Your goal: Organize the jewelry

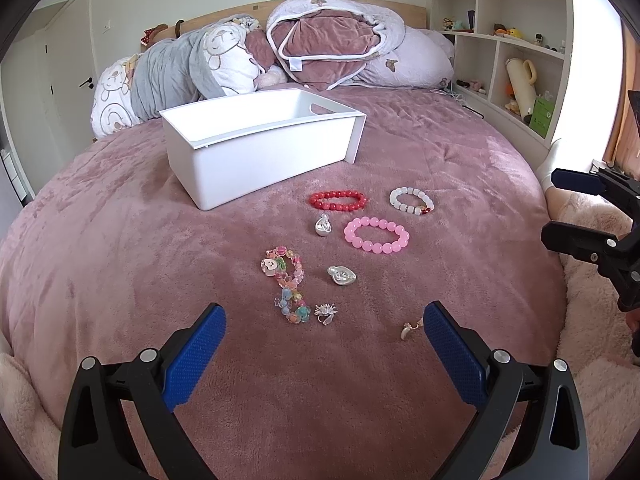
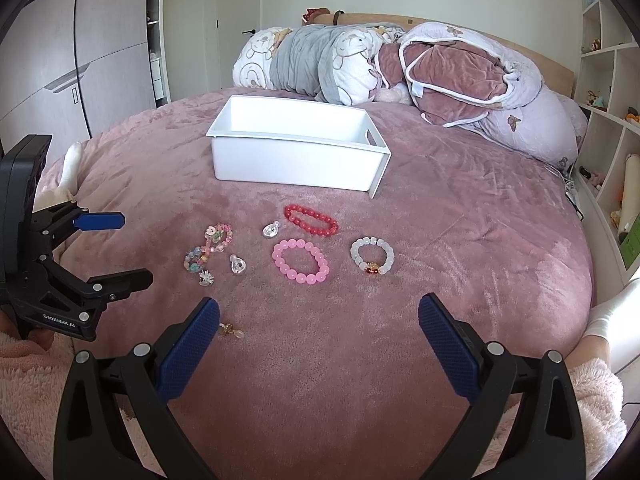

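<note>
Jewelry lies loose on the pink bedspread in front of an empty white box (image 1: 256,152) (image 2: 296,156). I see a red bead bracelet (image 1: 338,200) (image 2: 311,220), a pink bead bracelet (image 1: 376,235) (image 2: 301,261), a white bead bracelet (image 1: 411,201) (image 2: 371,257), a multicoloured bead string (image 1: 286,284) (image 2: 208,247), silver pendants (image 1: 341,275) (image 1: 322,225) (image 2: 237,265), a small brooch (image 1: 325,312) and a gold charm (image 1: 410,330) (image 2: 231,331). My left gripper (image 1: 324,328) is open just short of the string. My right gripper (image 2: 319,322) is open, below the pink bracelet.
Rolled quilts and pillows (image 1: 280,52) (image 2: 400,68) are heaped at the headboard behind the box. Shelves with toys (image 1: 516,40) line the right side, wardrobes (image 2: 72,56) the left. Fluffy pink sleeves (image 2: 24,380) show at the frame edges.
</note>
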`<state>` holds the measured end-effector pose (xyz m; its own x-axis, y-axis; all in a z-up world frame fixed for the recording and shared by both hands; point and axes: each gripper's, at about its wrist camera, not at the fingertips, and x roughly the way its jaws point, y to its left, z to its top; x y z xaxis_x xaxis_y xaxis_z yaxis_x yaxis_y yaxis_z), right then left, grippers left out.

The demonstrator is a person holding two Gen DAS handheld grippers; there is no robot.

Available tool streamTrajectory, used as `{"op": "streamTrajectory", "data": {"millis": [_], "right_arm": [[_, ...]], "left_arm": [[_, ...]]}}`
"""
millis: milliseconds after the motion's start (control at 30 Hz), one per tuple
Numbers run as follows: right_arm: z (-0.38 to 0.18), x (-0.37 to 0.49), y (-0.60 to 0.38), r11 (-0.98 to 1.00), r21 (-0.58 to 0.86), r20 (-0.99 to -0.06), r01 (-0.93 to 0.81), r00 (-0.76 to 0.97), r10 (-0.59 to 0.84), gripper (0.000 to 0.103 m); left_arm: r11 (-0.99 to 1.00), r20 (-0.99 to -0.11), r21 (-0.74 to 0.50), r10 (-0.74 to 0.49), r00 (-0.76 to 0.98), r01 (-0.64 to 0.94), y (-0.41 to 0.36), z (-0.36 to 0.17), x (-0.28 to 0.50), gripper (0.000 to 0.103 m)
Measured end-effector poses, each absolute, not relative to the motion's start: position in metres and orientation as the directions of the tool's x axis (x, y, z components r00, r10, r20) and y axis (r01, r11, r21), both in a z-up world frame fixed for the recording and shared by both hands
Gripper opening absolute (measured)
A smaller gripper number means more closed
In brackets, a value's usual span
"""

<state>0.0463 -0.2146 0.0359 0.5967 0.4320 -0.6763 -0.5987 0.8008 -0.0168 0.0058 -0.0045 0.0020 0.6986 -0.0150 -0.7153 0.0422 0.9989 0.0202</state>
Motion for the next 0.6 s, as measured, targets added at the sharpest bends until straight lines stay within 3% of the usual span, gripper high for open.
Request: {"op": "streamTrajectory", "data": {"millis": [600], "right_arm": [[0.022, 0.106, -0.198, 0.818, -0.002, -0.676, -0.575, 0.603, 0.422, 0.098]], "left_arm": [[0.999, -0.732, 0.052, 0.031, 0.680, 0.010, 0.008, -0.011, 0.057, 0.100]]}}
